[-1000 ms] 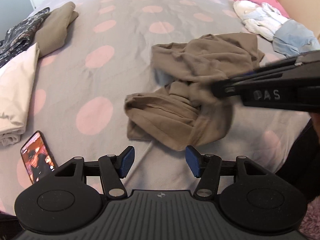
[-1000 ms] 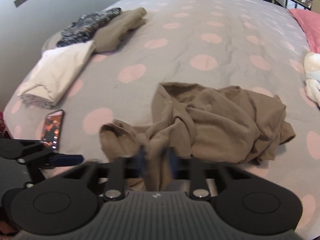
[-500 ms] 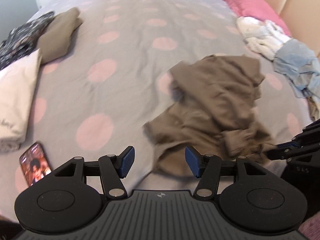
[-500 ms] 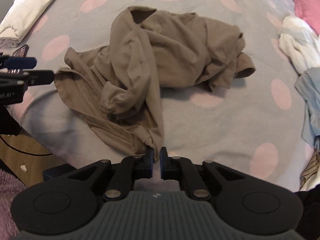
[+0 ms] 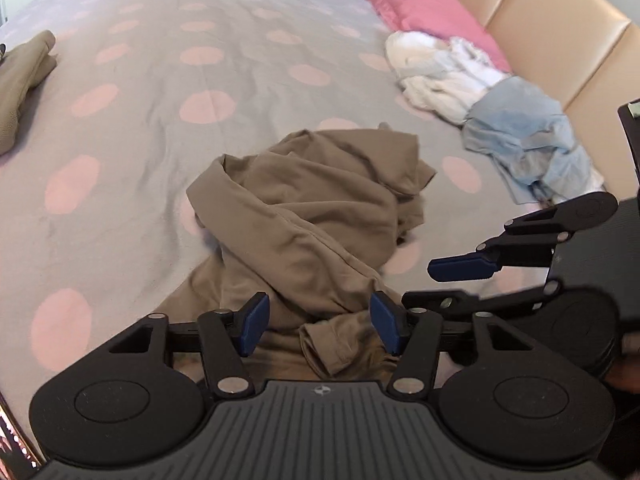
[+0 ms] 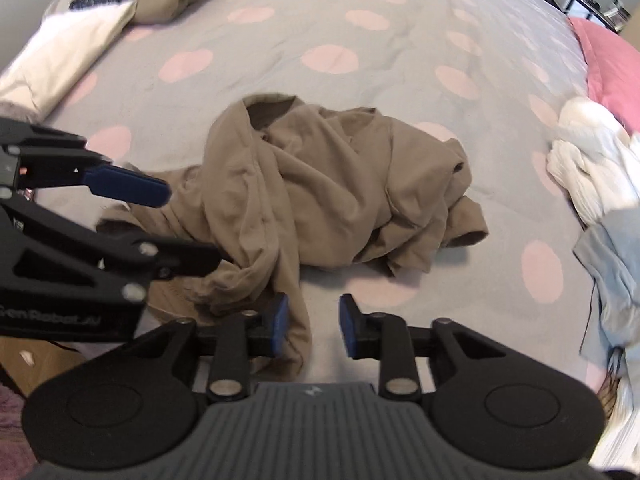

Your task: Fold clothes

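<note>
A crumpled taupe cotton garment (image 5: 316,216) is seen lying in a heap on the grey bedspread with pink dots (image 5: 160,80), directly ahead of both grippers. The left gripper (image 5: 318,324) is held wide and is opening further — a folded hem of the garment lies between its blue pads (image 5: 254,322), with no pad seen pressing on it. The right gripper (image 6: 312,326) is opening too; a hanging edge of the cloth is just beside its left pad, and whether they touch cannot be told. In the right wrist view the left gripper (image 6: 176,224) is seen to the left, over the garment's near edge. Farther ahead and to the right of the left gripper, a pile of white and pale blue laundry (image 5: 480,100) is bunched beside a pink pillow (image 5: 420,12).
</note>
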Demonstrator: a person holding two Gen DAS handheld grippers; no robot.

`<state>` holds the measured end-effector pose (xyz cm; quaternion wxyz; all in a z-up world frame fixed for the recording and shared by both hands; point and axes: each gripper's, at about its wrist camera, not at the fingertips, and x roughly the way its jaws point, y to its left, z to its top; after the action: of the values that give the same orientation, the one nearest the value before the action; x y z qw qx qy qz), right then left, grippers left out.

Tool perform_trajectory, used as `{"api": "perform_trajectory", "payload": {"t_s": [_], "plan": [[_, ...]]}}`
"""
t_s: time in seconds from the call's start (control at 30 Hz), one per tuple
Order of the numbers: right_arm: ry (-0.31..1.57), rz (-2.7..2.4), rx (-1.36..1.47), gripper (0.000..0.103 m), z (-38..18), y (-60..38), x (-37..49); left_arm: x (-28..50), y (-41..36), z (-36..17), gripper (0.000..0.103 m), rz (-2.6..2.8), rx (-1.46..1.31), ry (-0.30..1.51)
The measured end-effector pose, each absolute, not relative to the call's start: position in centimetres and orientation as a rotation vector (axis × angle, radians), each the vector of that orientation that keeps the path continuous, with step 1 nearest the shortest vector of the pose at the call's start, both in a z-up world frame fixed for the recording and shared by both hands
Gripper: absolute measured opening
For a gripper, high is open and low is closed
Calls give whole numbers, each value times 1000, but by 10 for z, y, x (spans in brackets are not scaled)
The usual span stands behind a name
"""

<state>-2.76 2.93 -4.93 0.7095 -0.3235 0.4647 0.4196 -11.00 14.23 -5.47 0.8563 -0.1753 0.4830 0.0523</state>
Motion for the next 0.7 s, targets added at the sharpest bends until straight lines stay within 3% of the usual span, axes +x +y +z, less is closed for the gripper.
{"api": "perform_trajectory", "payload": {"t_s": [0.27,0.3,0.33,0.37,0.43,0.47,0.7], "plan": [[1085,1012,-659,31,-71,30,-21,-82,149,-77,57,135,-446,1059],[1086,1011,-661,25,-74,30,-21,-80,149,-80,57,139,-445,1069],[1093,1007,-661,17,-77,30,-20,-77,149,-83,53,144,-444,1079],[1101,1001,-662,5,-79,30,-19,-75,150,-85,34,152,-440,1090],[1103,989,-643,4,-78,28,-16,-76,153,-88,11,179,-421,1109],[1101,983,-629,3,-75,26,-15,-79,157,-88,5,182,-435,1101],[998,884,-540,2,-36,10,0,-102,204,-56,0,277,-506,984]]}}
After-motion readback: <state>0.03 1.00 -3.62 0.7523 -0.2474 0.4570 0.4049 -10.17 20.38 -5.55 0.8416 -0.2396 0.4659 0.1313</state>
